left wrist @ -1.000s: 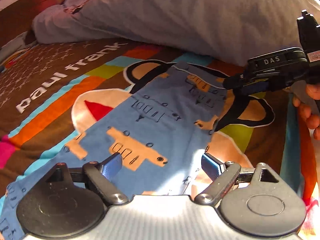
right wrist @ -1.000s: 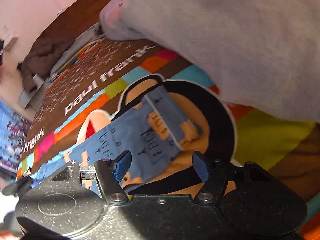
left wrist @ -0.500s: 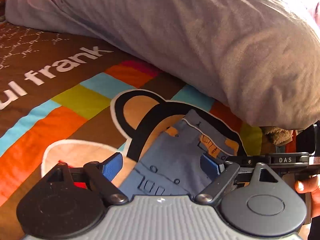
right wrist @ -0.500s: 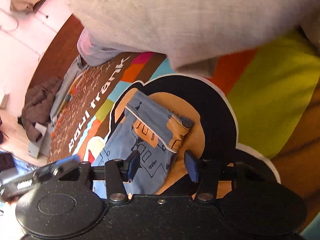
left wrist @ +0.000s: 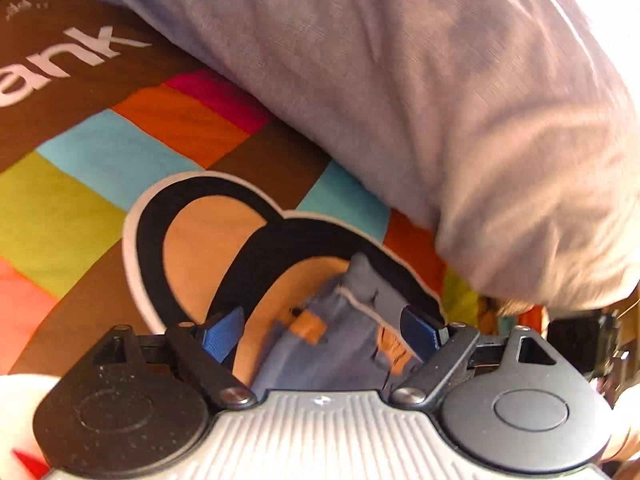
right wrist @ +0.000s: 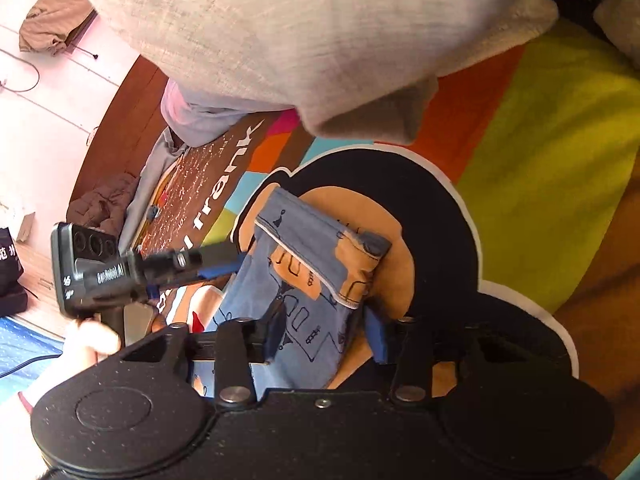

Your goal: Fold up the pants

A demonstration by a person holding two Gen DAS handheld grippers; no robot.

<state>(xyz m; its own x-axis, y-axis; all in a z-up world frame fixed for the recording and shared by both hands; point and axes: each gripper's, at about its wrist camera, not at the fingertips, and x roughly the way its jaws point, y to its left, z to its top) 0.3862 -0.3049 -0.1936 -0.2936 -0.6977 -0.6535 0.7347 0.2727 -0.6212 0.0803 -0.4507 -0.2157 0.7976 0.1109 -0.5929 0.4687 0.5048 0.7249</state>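
Blue pants (right wrist: 304, 280) with orange prints lie on a colourful bedspread (right wrist: 560, 152), their hemmed end near a grey pillow. In the right wrist view, my right gripper (right wrist: 326, 330) straddles the right side of that end. Its jaws are closing with the cloth between them, and a sliver of gap shows at the right pad. My left gripper (right wrist: 224, 266) reaches the pants' left edge from the left. In the left wrist view the left gripper (left wrist: 320, 332) stands wide open, with the bunched pants (left wrist: 340, 340) between its fingers and untouched by the pads.
A big grey pillow (left wrist: 400, 100) overhangs the bedspread just beyond the pants, also seen as the pillow (right wrist: 280, 40). A person's hand (right wrist: 88, 340) holds the left gripper. Brown clothes (right wrist: 100, 204) lie on the floor at the left.
My left gripper has swept along the pants to their end by the pillow. My right gripper has sunk, rolled, and narrowed its jaws around the pants' corner.
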